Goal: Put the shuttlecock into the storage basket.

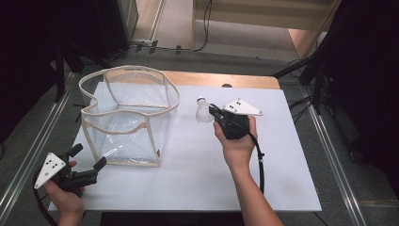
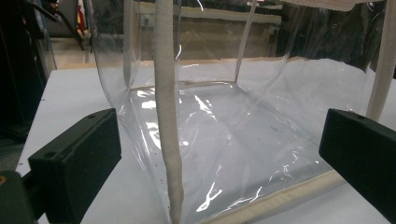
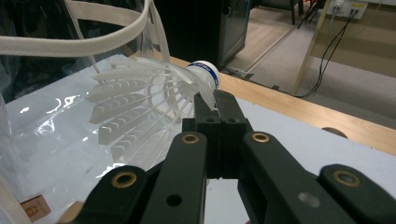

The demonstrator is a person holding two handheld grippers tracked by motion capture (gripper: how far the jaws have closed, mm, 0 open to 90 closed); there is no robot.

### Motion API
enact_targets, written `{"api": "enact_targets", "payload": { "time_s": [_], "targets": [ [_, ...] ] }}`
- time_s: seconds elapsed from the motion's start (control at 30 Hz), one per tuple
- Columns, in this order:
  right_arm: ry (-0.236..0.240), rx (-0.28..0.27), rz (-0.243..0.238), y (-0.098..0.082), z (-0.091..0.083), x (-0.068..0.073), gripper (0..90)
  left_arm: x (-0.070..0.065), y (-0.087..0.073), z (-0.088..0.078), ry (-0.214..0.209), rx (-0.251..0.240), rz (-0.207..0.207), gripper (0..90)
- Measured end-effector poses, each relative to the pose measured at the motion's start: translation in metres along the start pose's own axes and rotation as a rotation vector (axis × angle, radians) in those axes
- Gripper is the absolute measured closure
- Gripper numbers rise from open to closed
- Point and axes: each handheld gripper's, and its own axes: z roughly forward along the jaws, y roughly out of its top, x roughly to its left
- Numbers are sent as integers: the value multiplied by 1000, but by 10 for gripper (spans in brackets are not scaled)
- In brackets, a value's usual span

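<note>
Shuttlecock [image 1: 203, 111] hangs above white table [image 1: 197, 179], grey floor [image 1: 329, 155] around.

White rectangular tabletop sheet [image 1: 197, 174] carries all items. Clear plastic open-top bag with cream fabric trim [image 1: 129, 115] stands on its left half, toward the far edge. White feathered shuttlecock with a banded cork tip [image 1: 203, 111] sits just right of the bag, clamped in the right gripper [image 1: 215, 112], near table centre. Left gripper [image 1: 89, 160] lies at the near left corner, jaws wide, facing the bag's near left corner seam.
</note>
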Motion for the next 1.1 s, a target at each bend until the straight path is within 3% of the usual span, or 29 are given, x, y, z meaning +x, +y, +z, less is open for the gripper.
{"api": "enact_targets", "payload": {
  "time_s": [1.1],
  "targets": [
    [30,-68,-23,35,-2,12,873,0,0,0,0,3,6,0]
  ]
}}
